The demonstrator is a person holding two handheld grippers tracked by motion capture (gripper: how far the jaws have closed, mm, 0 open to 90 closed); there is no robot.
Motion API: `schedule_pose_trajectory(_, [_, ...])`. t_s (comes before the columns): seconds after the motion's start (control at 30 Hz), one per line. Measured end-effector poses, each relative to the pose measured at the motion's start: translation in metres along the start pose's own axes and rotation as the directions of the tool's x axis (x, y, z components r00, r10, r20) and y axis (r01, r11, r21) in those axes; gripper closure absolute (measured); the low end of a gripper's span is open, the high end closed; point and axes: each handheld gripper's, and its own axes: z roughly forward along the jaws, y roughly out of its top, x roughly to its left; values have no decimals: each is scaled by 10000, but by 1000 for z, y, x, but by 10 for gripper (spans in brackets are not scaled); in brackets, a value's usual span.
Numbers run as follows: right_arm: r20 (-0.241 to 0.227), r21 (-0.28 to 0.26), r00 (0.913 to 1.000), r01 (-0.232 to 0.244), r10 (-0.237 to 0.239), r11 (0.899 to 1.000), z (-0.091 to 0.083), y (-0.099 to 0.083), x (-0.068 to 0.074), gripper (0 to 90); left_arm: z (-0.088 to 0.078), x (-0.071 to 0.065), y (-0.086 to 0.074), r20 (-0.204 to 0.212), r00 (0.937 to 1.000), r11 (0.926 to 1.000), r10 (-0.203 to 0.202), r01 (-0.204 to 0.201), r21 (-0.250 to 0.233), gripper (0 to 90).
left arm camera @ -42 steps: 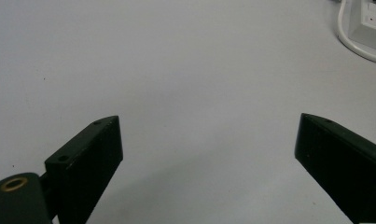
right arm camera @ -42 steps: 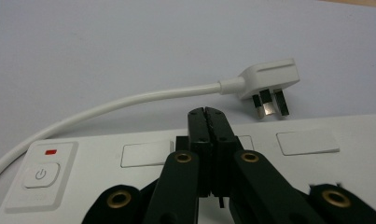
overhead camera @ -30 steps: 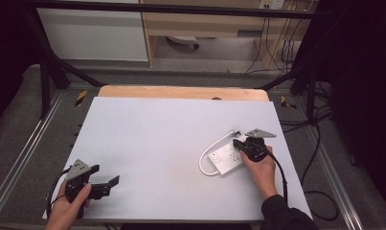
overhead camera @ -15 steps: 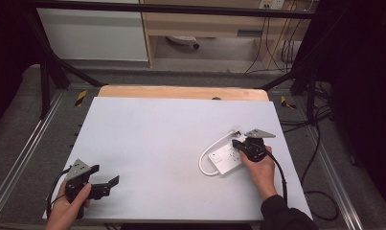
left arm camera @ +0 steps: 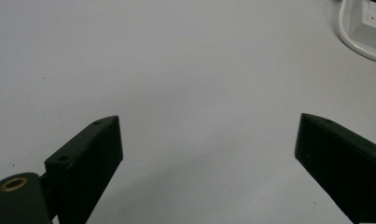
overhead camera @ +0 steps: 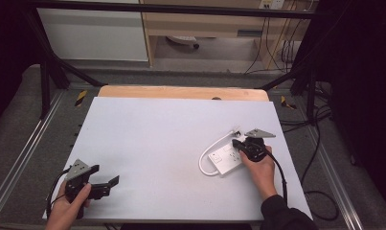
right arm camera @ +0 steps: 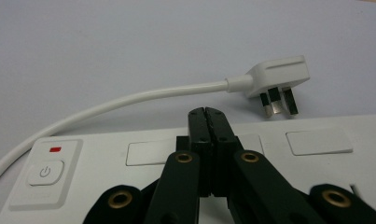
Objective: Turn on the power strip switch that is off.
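the pale worktop (overhead camera: pixel 157 139) carries a white power strip (overhead camera: pixel 226 158) at its right side, with its cable (right arm camera: pixel 129 100) curling to a plug (right arm camera: pixel 279 81) on the far side. the right hand-held gripper (overhead camera: pixel 243 146) rests over the strip, jaws closed together, empty. at the near left corner, the left hand-held gripper (overhead camera: pixel 107 184) hangs open, empty.
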Motion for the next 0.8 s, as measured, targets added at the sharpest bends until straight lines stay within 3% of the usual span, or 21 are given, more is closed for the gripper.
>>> schedule_pose_trajectory(0.8, [180, -121, 9998, -36, 39, 9999, 1, 0, -4, 900, 0, 0, 0, 3, 10000, 10000, 6, -6, 5, 77])
